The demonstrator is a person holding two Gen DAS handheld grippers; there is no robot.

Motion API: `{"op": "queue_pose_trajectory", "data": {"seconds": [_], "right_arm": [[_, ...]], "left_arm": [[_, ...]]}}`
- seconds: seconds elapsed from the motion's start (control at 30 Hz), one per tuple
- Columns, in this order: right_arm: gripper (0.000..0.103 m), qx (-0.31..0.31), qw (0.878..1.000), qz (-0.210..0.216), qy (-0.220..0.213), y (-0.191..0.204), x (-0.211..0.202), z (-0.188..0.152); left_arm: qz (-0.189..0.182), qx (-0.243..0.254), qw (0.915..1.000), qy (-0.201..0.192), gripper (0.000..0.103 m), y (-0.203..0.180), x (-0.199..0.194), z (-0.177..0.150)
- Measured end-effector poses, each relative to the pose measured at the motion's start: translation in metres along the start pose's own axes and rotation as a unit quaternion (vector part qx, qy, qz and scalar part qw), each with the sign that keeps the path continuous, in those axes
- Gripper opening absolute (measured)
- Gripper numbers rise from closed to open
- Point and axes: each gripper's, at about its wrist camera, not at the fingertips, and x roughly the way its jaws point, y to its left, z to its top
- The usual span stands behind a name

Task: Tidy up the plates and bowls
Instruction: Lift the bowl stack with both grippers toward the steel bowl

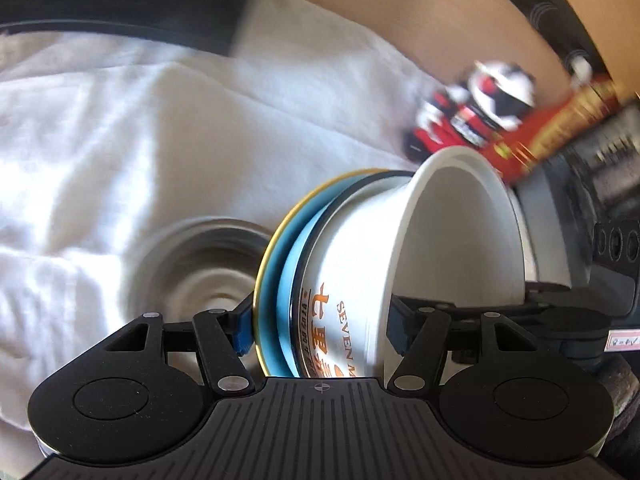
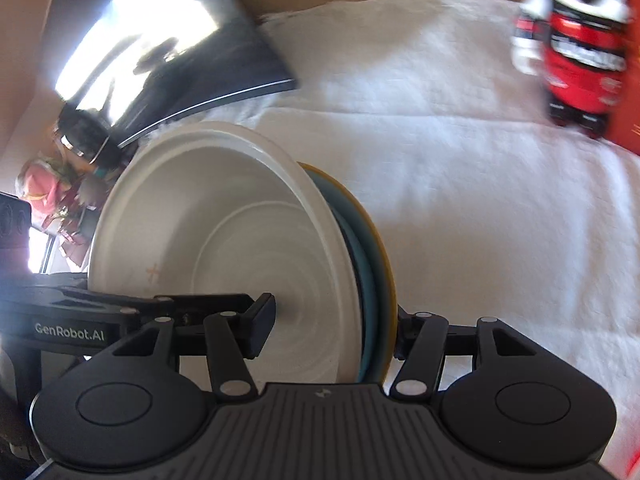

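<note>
A stack of dishes is held on edge between both grippers: a white bowl [image 1: 360, 264] with orange lettering, nested against a blue plate with a yellow rim [image 1: 276, 264]. My left gripper [image 1: 320, 324] is shut on the stack, one finger on the plate's back, the other inside the bowl. In the right wrist view the white bowl [image 2: 240, 240] faces me and the blue plate [image 2: 380, 264] sits behind it. My right gripper [image 2: 332, 320] is shut on the same stack from the other side. A steel bowl [image 1: 192, 268] lies on the white cloth [image 1: 120, 140] below.
A red, white and black toy figure [image 1: 480, 108] [image 2: 580, 60] and a red box [image 1: 560, 128] stand at the cloth's edge. A dark glossy slab [image 2: 160, 60] lies at the far side. The left gripper's body [image 2: 80, 320] shows at left.
</note>
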Motion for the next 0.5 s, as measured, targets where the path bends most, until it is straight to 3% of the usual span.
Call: {"op": "queue_pose_trajectory", "data": {"seconds": [0.13,0.3,0.5], "right_arm": [[0.057,-0.002,0.999,0.013,0.041,0.014,0.047,0.009],[0.057,0.02,0.994,-0.001,0.104,0.012,0.101,0.009],[0.057,-0.003,0.994,-0.025,0.107,0.019,0.118,0.009]], "left_arm": [[0.012,-0.043,0.9989,0.012,0.066,0.045,0.012,0.0],[0.015,-0.091,0.9947,0.047,0.065,0.083,0.042,-0.01],[0.017,-0.102,0.9935,0.046,0.06,0.094,0.05,-0.011]]}}
